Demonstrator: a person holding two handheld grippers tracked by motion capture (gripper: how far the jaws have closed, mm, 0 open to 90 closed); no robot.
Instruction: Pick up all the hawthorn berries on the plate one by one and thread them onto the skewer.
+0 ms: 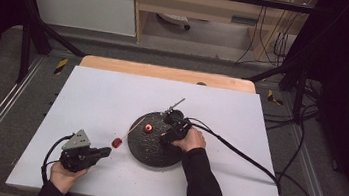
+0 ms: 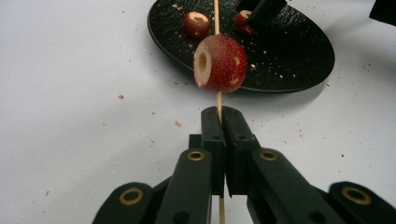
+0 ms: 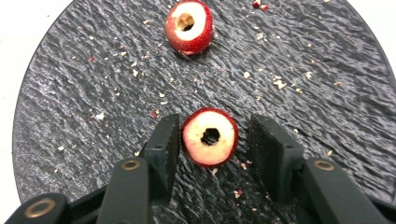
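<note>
On the white table top (image 1: 111,100) lay a round black textured slate plate (image 1: 153,151), sprinkled with pale crumbs, and the work centred on cored red fruit pieces and a thin wooden skewer (image 2: 218,100). The left gripper (image 2: 223,123), held in the person's left hand (image 1: 63,175) near the table's front left, had its two black jaws pressed together on the lower end of the skewer, which ran up and away toward the plate. One cored red fruit piece with a pale cut face (image 2: 220,63) sat threaded on that stick just beyond the jaws, above the white surface beside the plate's near rim; in the high view it appeared as a small red piece (image 1: 116,143) left of the plate. The right gripper (image 3: 212,140), in the person's right hand (image 1: 192,140) over the plate, stood with its jaws parted either side of a second cored red fruit piece lying on the slate, hole upward (image 3: 210,136); the left jaw looked close to it, the right stood slightly apart. A third cored red fruit piece (image 3: 188,26) rested farther off on the same plate.
</note>
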